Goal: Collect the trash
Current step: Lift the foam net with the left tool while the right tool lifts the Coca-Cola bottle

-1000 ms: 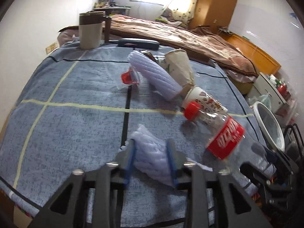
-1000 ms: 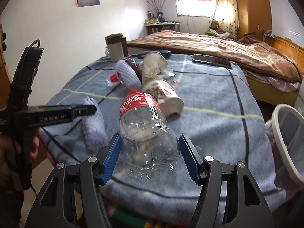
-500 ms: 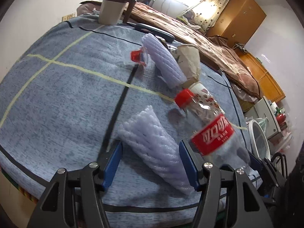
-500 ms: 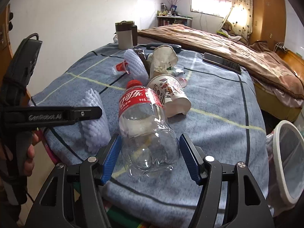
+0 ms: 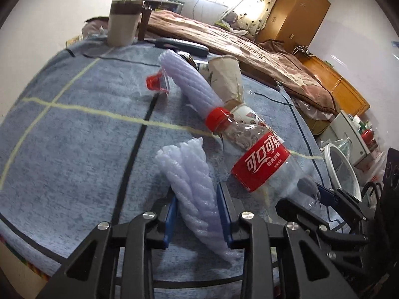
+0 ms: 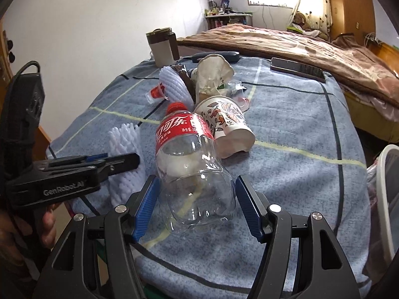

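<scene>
Through the left wrist view, a white foam net sleeve is seen pinched between the left gripper fingers on the blue-blanketed surface. Through the right wrist view, an empty cola bottle is seen lying between the spread right gripper fingers, apparently not gripped.

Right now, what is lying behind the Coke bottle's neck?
Directly behind the Coke bottle lies a patterned paper cup on its side, mouth facing the camera. Beyond it are a crumpled paper cup and a foam sleeve. The bottle hides where it and the patterned cup meet.
</scene>
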### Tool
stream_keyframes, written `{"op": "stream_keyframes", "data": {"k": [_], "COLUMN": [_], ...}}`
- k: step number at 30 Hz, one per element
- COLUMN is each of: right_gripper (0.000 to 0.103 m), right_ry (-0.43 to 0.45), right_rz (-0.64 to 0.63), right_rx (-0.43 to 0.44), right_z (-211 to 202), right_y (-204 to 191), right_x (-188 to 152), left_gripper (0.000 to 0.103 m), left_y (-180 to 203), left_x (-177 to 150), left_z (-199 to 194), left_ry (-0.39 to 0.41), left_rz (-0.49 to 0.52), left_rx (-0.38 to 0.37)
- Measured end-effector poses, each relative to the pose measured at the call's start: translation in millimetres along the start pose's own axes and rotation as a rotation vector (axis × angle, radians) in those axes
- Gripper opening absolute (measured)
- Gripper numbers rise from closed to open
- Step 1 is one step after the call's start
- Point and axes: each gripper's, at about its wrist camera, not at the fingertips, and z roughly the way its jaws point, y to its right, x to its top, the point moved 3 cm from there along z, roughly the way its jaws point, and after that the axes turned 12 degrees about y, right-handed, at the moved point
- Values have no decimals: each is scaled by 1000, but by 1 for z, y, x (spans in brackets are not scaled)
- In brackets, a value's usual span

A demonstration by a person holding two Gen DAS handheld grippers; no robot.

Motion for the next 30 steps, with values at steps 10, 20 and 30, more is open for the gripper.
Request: {"op": "stream_keyframes", "data": {"k": [10,20,30], "right_gripper": [64,65,68], "right_ry": [67,-32,-154], "right_rz": [66,-12,-214], "right_rx": [-6,2,66], "right_z": [-26,-37,-11], "right_y": [13,23,-2], "right_x": [-8,-10,4], "left_gripper": [31,31,31], "left_y": [2,16,6], "left_x": [10,5,4], "left_z": [-19,-11,-15], "left_ry": [59,38,42], "left_rz": [17,29,10], "left_rx": [-17,-44,-25]}}
